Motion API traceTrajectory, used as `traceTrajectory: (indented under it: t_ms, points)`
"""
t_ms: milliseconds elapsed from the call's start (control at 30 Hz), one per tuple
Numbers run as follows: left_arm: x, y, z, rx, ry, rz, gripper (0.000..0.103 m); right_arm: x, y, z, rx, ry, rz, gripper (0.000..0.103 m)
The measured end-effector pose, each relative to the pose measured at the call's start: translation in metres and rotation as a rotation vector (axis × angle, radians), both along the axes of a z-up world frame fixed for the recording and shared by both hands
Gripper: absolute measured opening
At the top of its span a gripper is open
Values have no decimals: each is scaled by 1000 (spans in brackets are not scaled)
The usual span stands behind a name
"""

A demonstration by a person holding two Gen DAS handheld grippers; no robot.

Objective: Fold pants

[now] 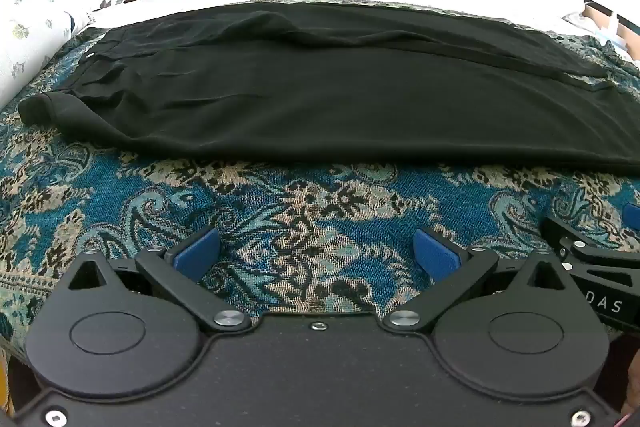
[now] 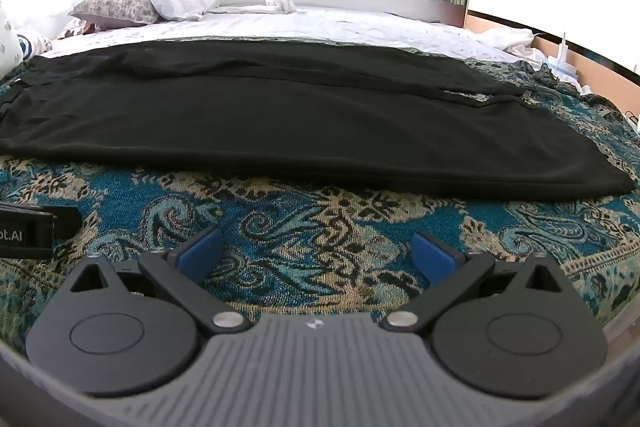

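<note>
pants (image 1: 320, 95) lie flat across the bed's blanket (image 1: 280, 211); left gripper (image 1: 316, 255) and right gripper (image 2: 318, 253) wide open, empty. i'd pinch the near edge evenly.

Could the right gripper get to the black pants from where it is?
Probably yes: the right gripper is open and empty, and only bare patterned bedspread lies between it and the near edge of the black pants.

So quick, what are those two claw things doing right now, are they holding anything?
Left gripper: open, holding nothing, above the patterned blanket, short of the black pants.
Right gripper: open, holding nothing, also short of the pants.
</note>
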State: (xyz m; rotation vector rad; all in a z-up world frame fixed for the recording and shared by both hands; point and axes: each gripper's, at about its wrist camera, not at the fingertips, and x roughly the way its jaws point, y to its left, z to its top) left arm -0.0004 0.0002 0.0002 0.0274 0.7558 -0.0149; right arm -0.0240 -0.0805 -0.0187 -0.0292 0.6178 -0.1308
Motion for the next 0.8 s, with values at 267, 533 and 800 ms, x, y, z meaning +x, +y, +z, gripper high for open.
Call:
traceTrajectory:
  t_ms: [267,533,800]
  points:
    - [0,0,0,7,-1,-1,103,0,0,0,3,3,0,103]
    - [-2,-2,1,10,4,0,103,0,0,0,3,3,-1,103]
    - [-2,-2,1,11,5,0,103,1,0,0,4,4,-1,103]
